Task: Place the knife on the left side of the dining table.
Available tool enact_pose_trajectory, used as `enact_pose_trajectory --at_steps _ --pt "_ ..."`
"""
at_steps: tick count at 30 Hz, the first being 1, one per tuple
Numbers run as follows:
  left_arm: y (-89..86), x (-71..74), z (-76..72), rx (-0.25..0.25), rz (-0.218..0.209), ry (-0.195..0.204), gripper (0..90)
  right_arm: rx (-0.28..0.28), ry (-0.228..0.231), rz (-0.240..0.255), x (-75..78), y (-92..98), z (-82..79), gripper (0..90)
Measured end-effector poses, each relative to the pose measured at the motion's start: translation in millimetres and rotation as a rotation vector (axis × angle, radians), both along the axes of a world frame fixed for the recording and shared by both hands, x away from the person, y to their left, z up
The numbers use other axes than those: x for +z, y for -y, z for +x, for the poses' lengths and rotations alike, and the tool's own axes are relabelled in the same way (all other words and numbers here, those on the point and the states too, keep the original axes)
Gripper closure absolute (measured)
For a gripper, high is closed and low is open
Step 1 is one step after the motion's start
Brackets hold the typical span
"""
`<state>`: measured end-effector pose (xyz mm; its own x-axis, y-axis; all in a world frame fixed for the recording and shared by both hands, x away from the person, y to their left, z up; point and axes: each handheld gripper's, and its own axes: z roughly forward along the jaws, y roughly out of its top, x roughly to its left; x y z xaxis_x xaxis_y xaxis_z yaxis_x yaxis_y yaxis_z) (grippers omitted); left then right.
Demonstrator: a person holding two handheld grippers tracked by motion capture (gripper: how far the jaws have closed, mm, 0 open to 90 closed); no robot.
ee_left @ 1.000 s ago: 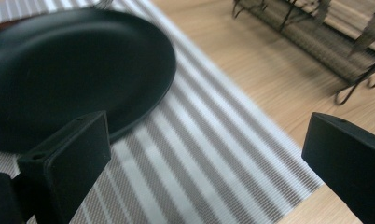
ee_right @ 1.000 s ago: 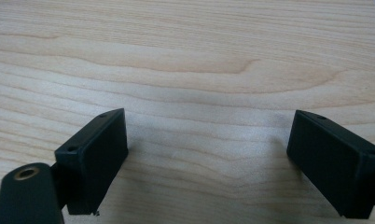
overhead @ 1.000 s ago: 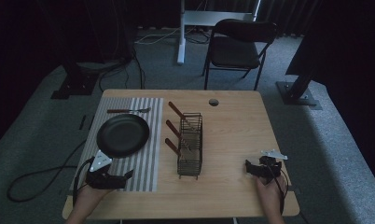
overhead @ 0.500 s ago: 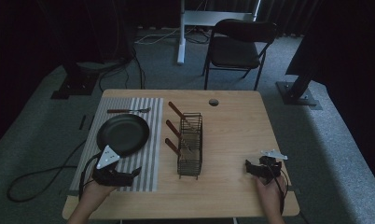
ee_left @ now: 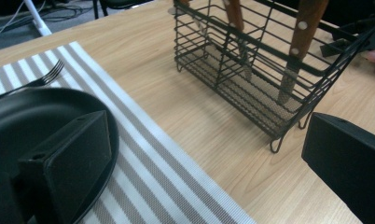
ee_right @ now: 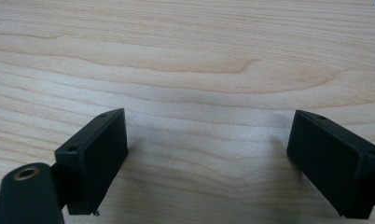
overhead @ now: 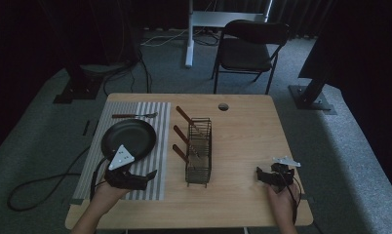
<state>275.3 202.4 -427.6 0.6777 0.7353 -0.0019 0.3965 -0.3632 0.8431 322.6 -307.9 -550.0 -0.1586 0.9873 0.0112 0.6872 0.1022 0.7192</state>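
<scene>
The high view looks forward and down on the whole table (overhead: 243, 141). Both gripper views sit close above its wood.

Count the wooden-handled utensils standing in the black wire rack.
3. All lean out of the black wire rack toward the striped mat: far handle, middle handle, near handle. More may be hidden.
</scene>
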Motion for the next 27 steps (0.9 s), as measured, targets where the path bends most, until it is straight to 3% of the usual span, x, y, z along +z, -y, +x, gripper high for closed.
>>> enact_pose_trajectory --at_steps 10,20,27 --pt "19.9 5.5 5.6 -0.066 -0.015 0.015 4.2 0.0 0.0 0.0 0.0 0.0 0.0 11.3" --pt "35.4 14.8 9.3 -0.134 -0.025 0.057 4.3 0.0 0.0 0.0 0.0 0.1 0.0 11.3" --pt "44.2 22.3 16.4 -0.176 -0.053 0.071 5.3 0.0 0.0 0.0 0.0 0.1 0.0 11.3"
